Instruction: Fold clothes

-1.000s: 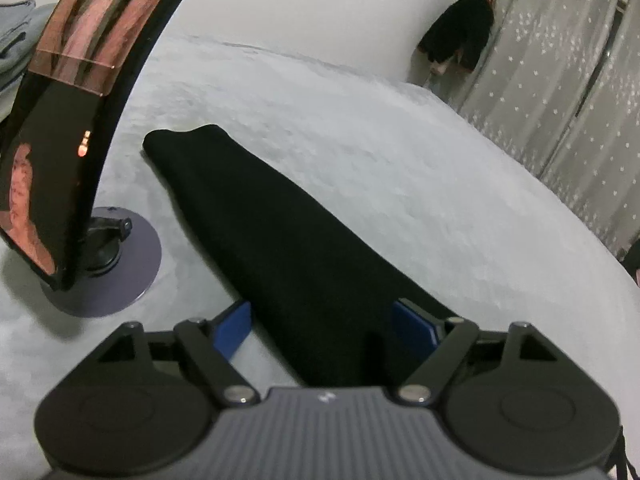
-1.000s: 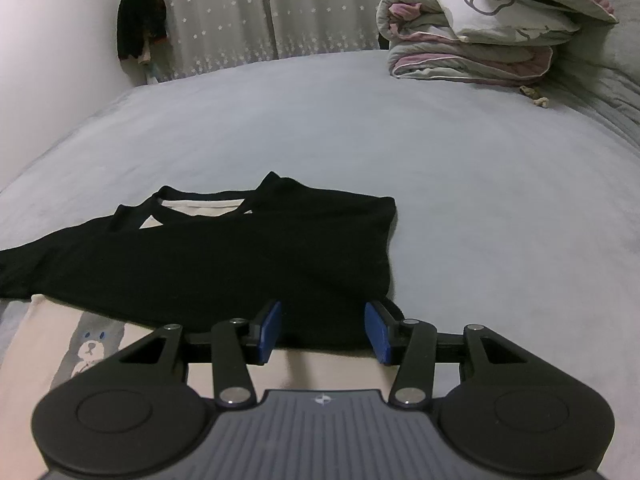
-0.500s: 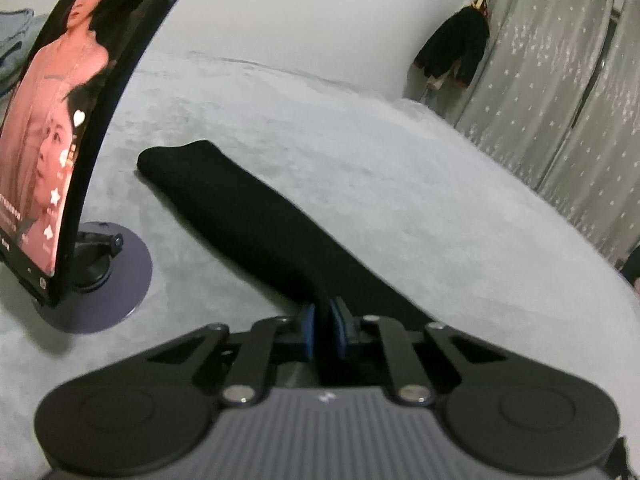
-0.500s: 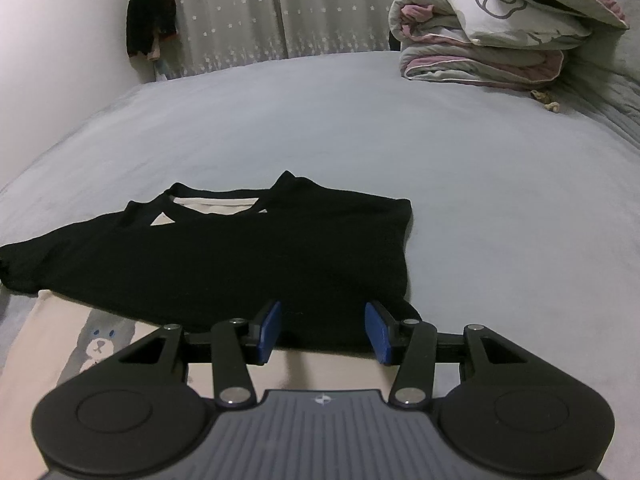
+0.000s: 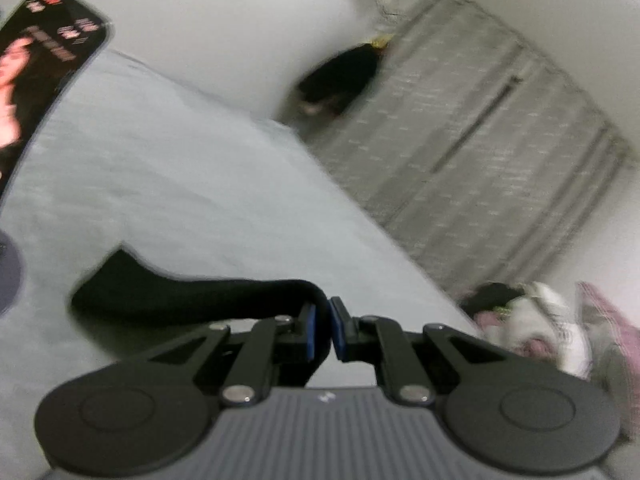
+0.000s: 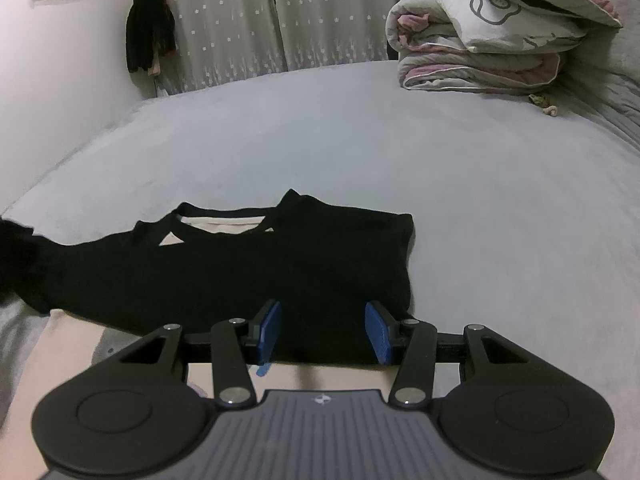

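A black long-sleeved top (image 6: 248,264) lies spread on the grey bed, over a cream garment (image 6: 60,356) with a printed figure. Its left sleeve (image 5: 188,298) is pinched between the blue pads of my left gripper (image 5: 323,330), which is shut on it and holds it lifted off the bed; the sleeve's end droops to the left. That view is blurred. My right gripper (image 6: 323,330) hovers open over the lower hem of the black top, with nothing pressed between its pads.
A lit phone (image 5: 36,80) on a round stand (image 5: 8,276) stands at the left. Folded quilts (image 6: 480,40) are piled at the far right of the bed (image 6: 360,140). Curtains (image 6: 248,20) and a dark hanging item (image 6: 150,40) are at the back wall.
My left gripper closed on the black sleeve, then rose and tilted upward, pulling the sleeve off the bed. The right gripper stayed in place and open.
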Tool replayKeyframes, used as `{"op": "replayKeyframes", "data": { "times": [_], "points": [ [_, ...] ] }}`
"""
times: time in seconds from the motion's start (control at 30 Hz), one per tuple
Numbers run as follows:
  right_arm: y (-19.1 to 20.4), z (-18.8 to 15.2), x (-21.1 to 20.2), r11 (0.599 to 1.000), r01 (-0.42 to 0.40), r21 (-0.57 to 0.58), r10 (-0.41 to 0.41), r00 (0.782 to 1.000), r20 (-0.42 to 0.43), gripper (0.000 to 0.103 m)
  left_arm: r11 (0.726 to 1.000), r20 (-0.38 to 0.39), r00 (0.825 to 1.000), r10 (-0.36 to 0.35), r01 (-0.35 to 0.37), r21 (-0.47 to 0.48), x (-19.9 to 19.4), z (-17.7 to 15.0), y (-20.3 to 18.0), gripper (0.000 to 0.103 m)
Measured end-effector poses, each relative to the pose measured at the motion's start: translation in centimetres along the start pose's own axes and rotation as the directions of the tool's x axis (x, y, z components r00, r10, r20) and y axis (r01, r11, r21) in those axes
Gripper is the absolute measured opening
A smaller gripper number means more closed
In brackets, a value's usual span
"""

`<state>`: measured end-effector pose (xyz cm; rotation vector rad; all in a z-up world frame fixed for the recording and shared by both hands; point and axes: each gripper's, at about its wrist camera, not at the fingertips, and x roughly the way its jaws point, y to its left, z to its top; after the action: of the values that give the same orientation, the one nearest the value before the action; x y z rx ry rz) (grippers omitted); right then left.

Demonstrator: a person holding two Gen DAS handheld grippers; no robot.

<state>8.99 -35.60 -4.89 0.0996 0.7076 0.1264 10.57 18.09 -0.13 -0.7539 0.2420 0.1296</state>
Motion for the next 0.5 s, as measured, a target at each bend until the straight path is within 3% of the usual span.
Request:
{"op": "replayKeyframes", "data": {
  "times": [0.2, 0.37, 0.5],
  "points": [
    [0.1, 0.1, -0.4, 1.0, -0.003, 0.002, 0.002, 1.0, 0.012, 0.047, 0.986, -0.058, 0.987, -0.148, 0.152, 0.067, -0.8, -1.4, -3.3, 0.009],
    [0.0, 0.1, -0.5, 1.0, 0.0, 0.003, 0.0, 1.0, 0.014, 0.047, 0.969, -0.15, 0.969, -0.194, 0.214, 0.125, -0.9, -3.8, -5.5, 0.009],
    [-0.1, 0.2, -0.3, 1.0, 0.003, 0.009, -0.003, 1.0, 0.009, 0.047, 0.949, -0.268, 0.942, -0.203, 0.256, 0.182, -0.3, -6.5, -6.6, 0.009]
  ]
}}
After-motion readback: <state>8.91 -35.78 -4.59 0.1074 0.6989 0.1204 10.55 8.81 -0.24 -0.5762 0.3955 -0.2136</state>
